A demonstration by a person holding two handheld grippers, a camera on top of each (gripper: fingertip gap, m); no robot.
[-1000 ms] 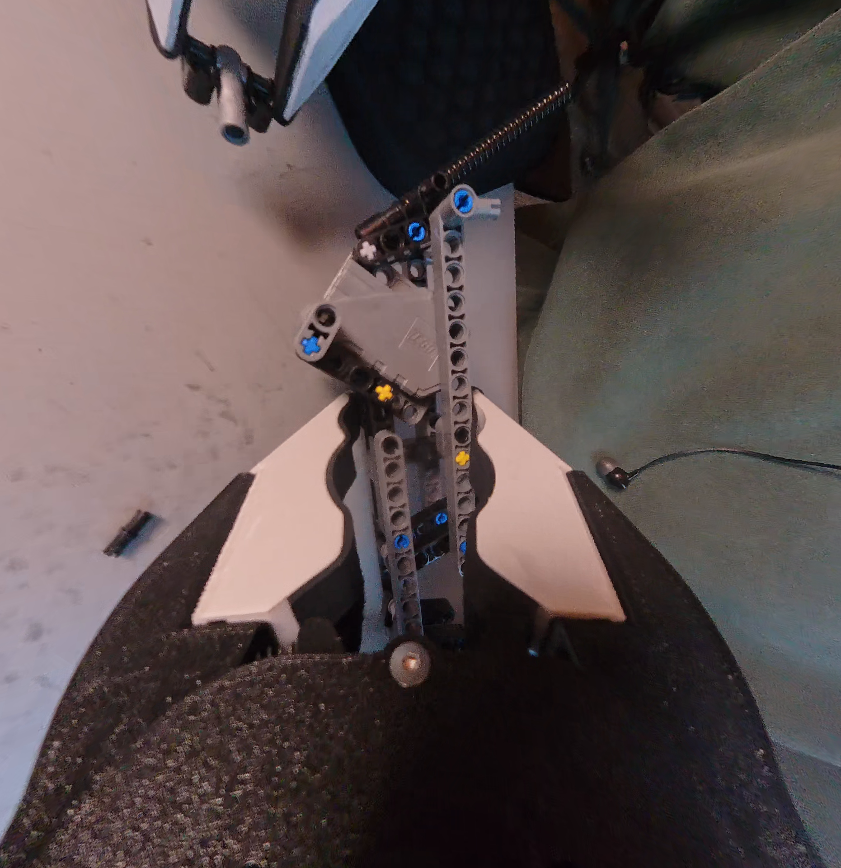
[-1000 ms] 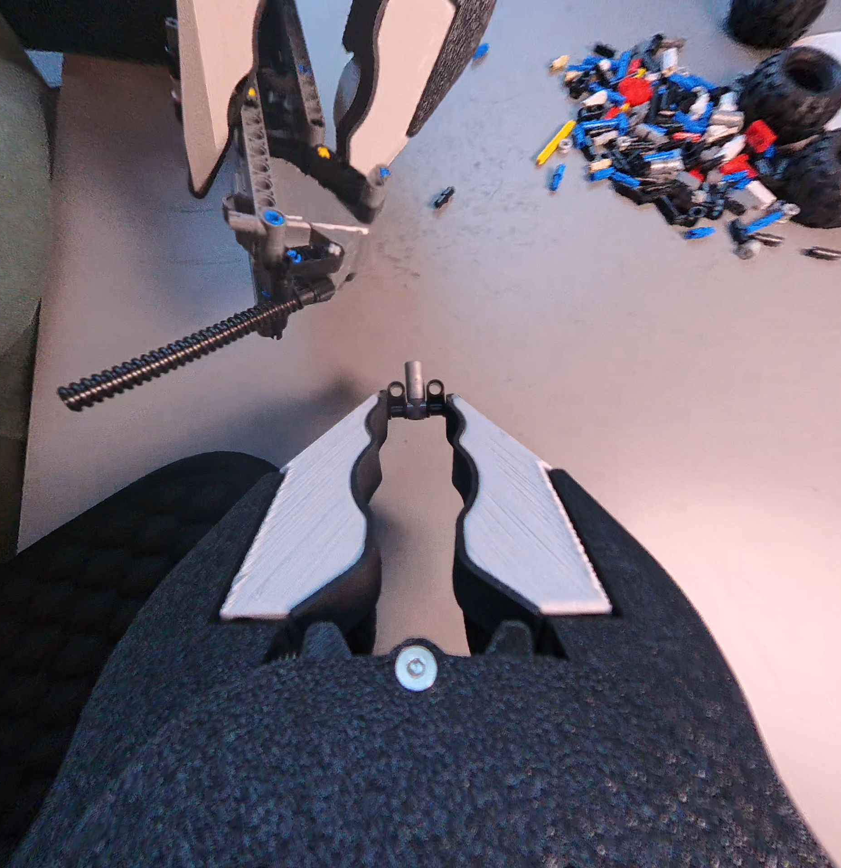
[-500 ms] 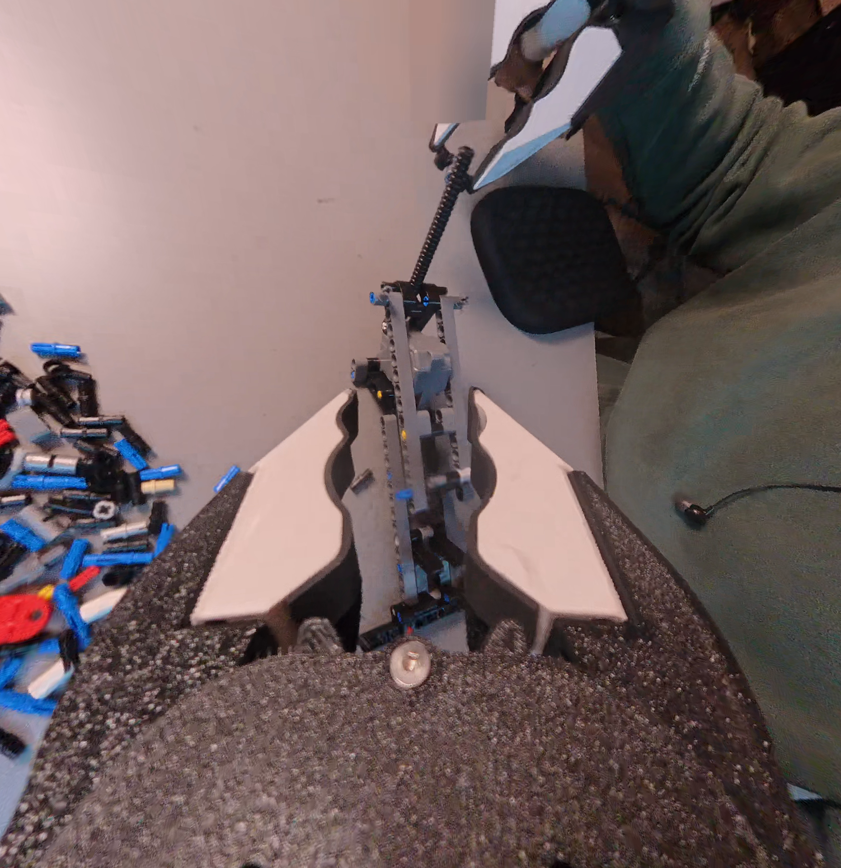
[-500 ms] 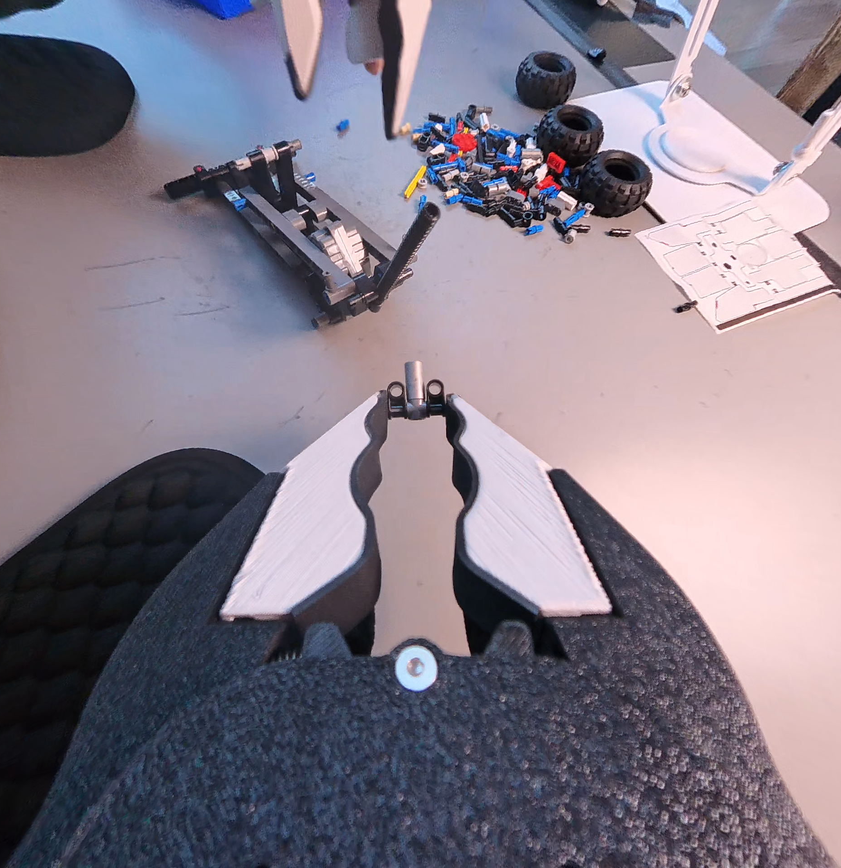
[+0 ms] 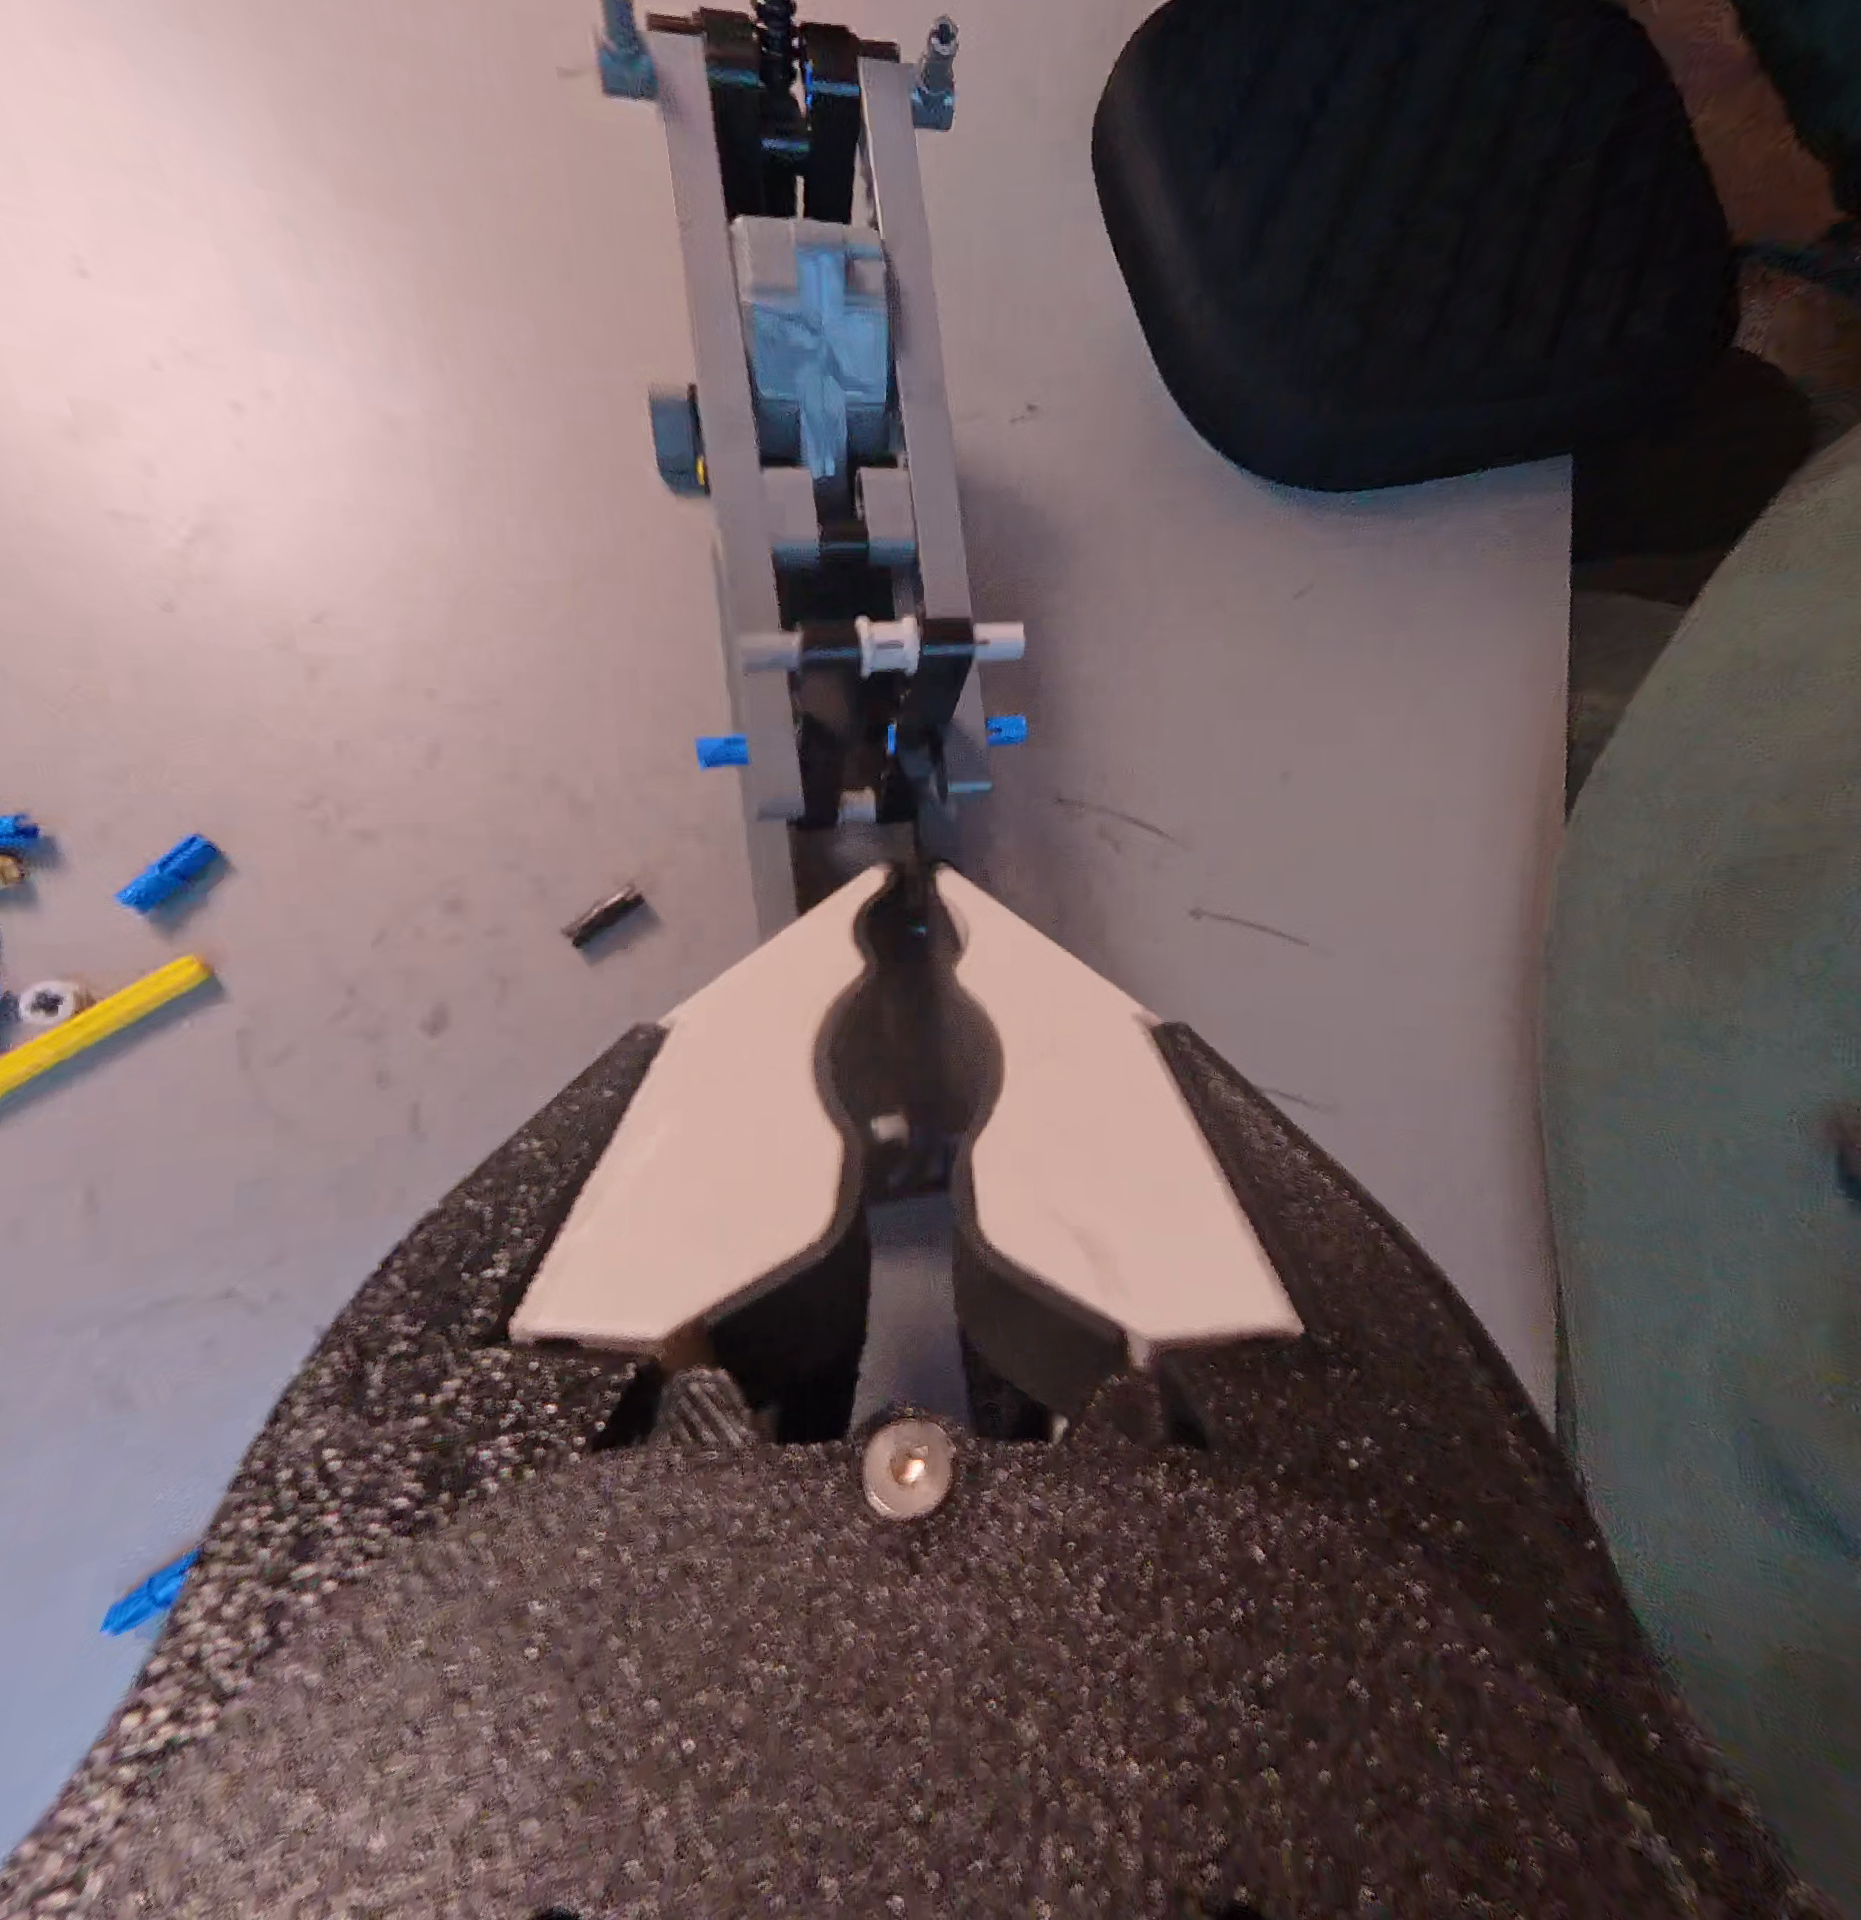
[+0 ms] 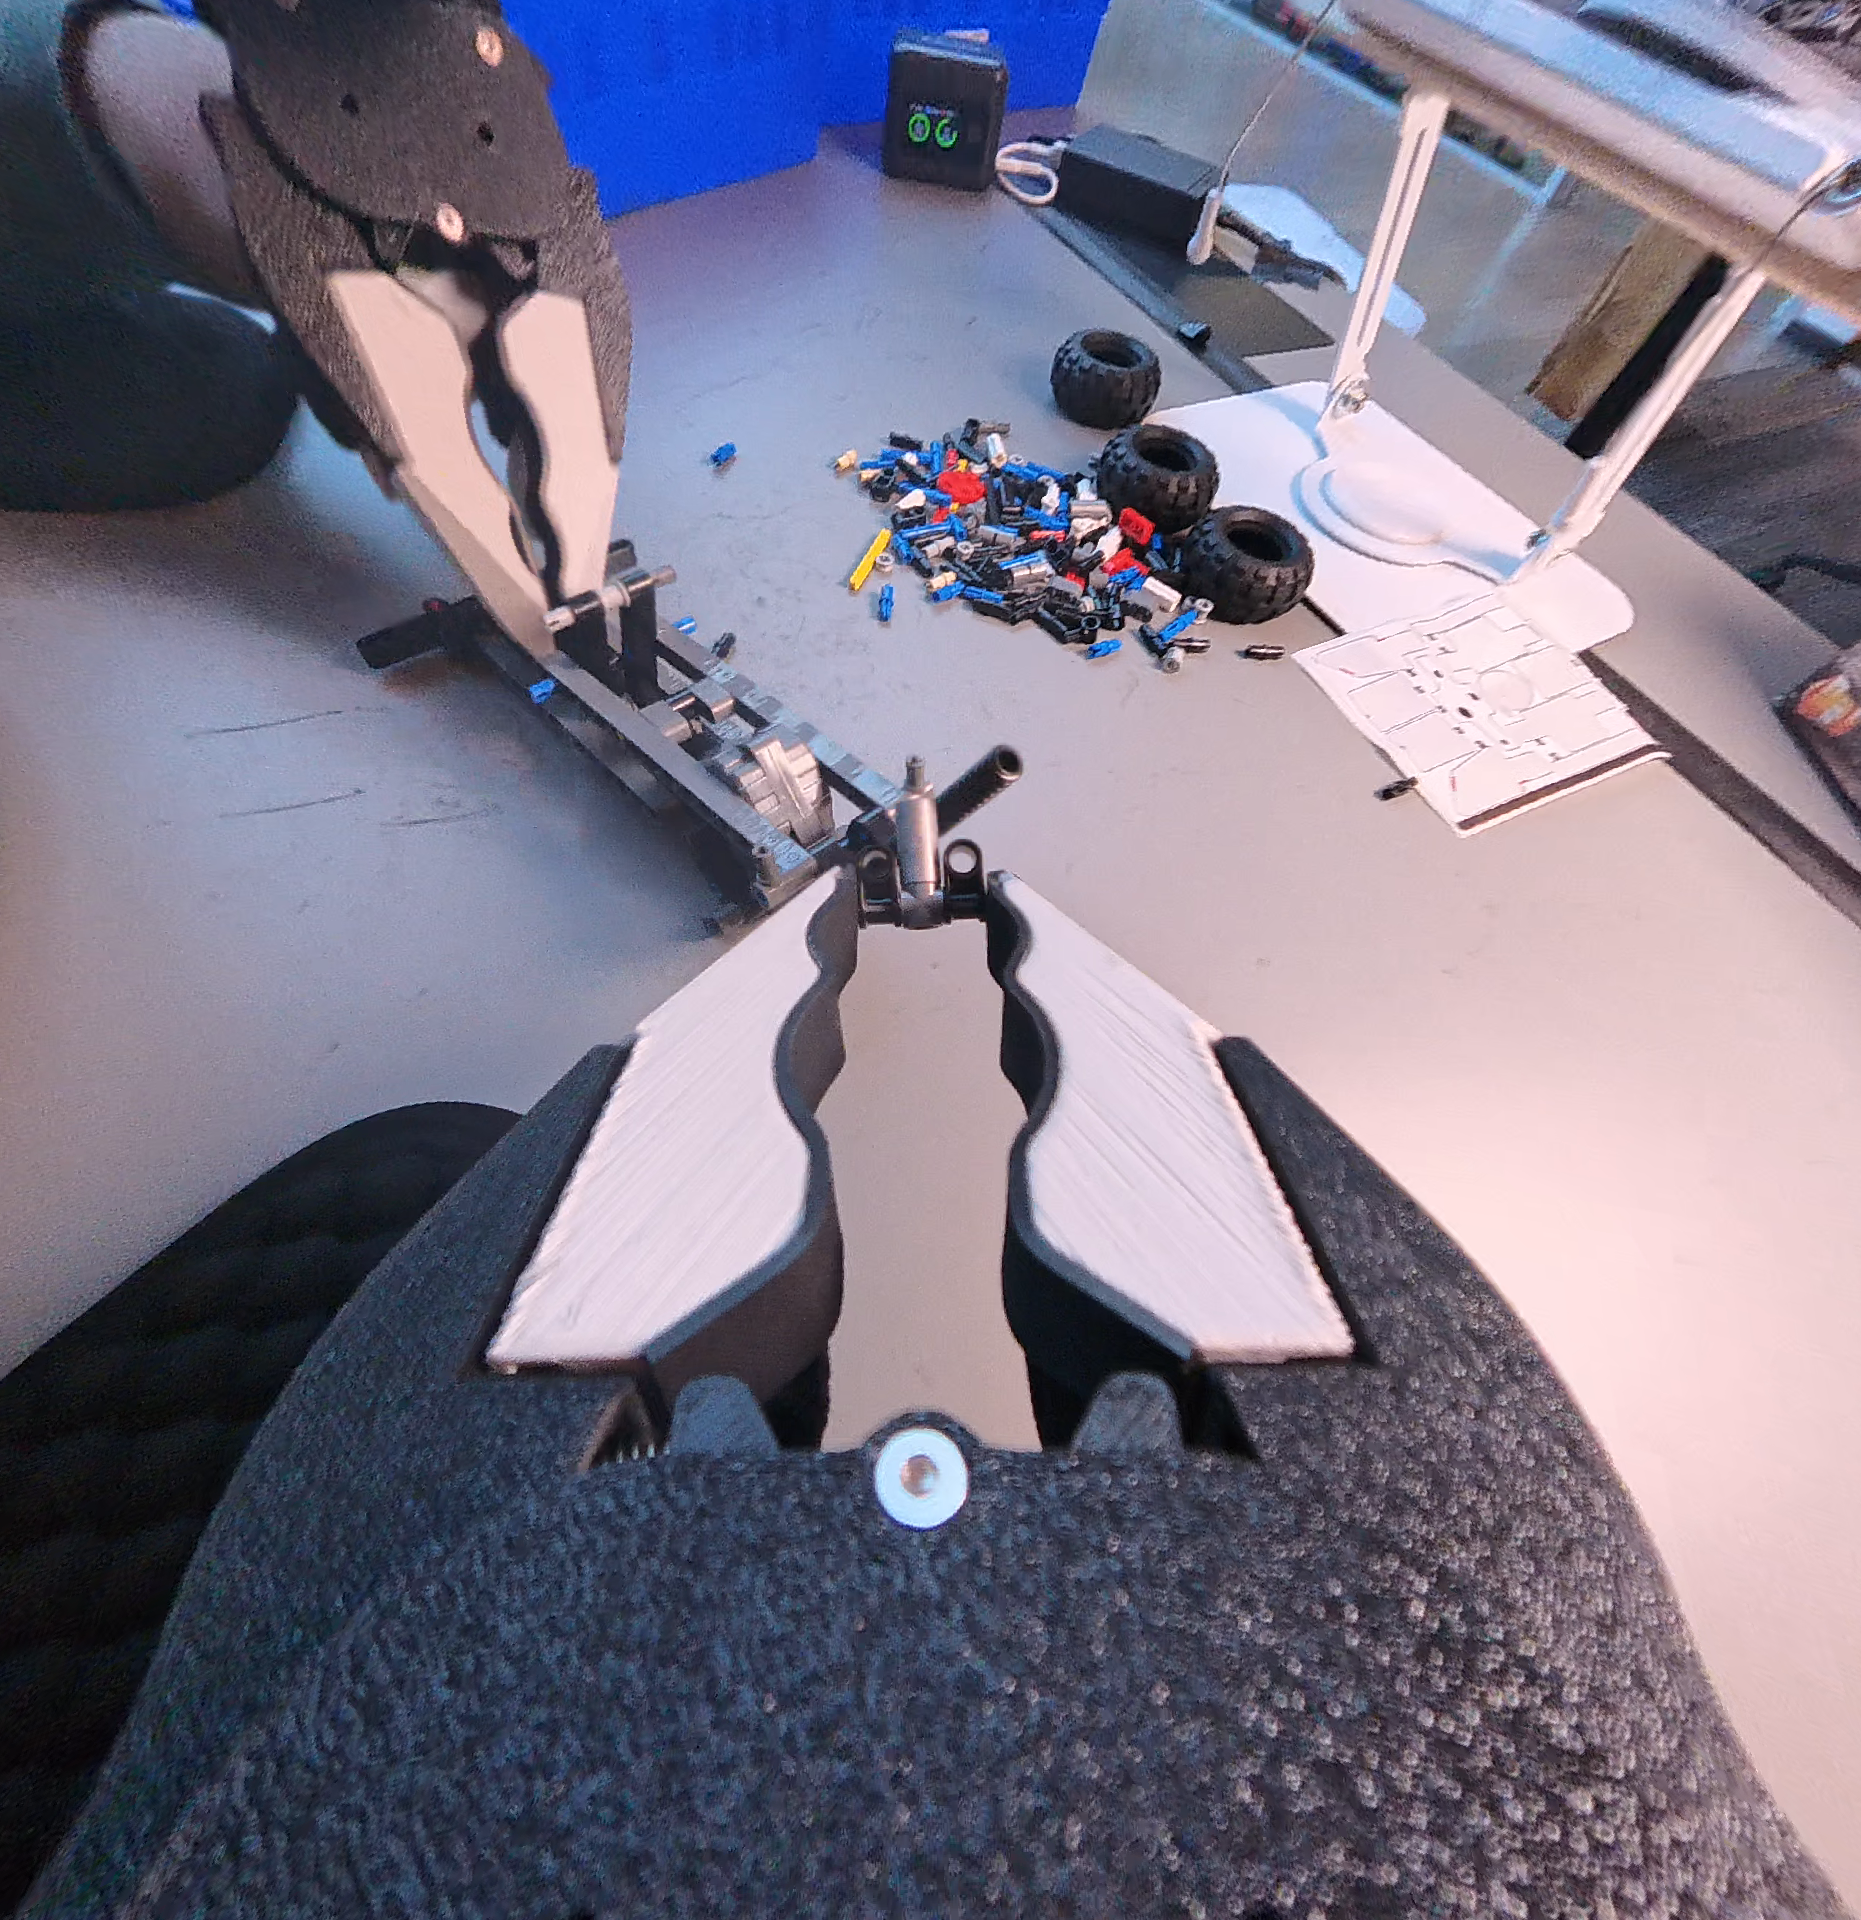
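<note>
A long grey and black brick-built chassis (image 5: 832,416) lies flat on the grey table (image 5: 282,416). My left gripper (image 5: 910,878) is shut, pinching a thin black part at the chassis's near end. In the right wrist view this gripper (image 6: 557,603) comes down on the chassis (image 6: 697,727) beside a cross axle. My right gripper (image 6: 921,894) is shut on a small black and grey connector piece (image 6: 913,862) with a grey pin. It holds the piece just above the table, close to the chassis end that carries a black ribbed shaft (image 6: 973,784).
A pile of loose small parts (image 6: 1019,551) and three black tyres (image 6: 1160,473) lie beyond the chassis. A white stand base (image 6: 1425,499) and a printed sheet (image 6: 1477,707) are at the right. A yellow axle (image 5: 84,1029), a black pad (image 5: 1404,229) and a green sleeve (image 5: 1736,1039) flank the left gripper. Across from one pair of fingers to the other is roughly 20 centimetres.
The chassis went from held up in my left gripper to lying flat on the table. The left gripper opened, then shut on its near end. The right gripper moved close to its far end.
</note>
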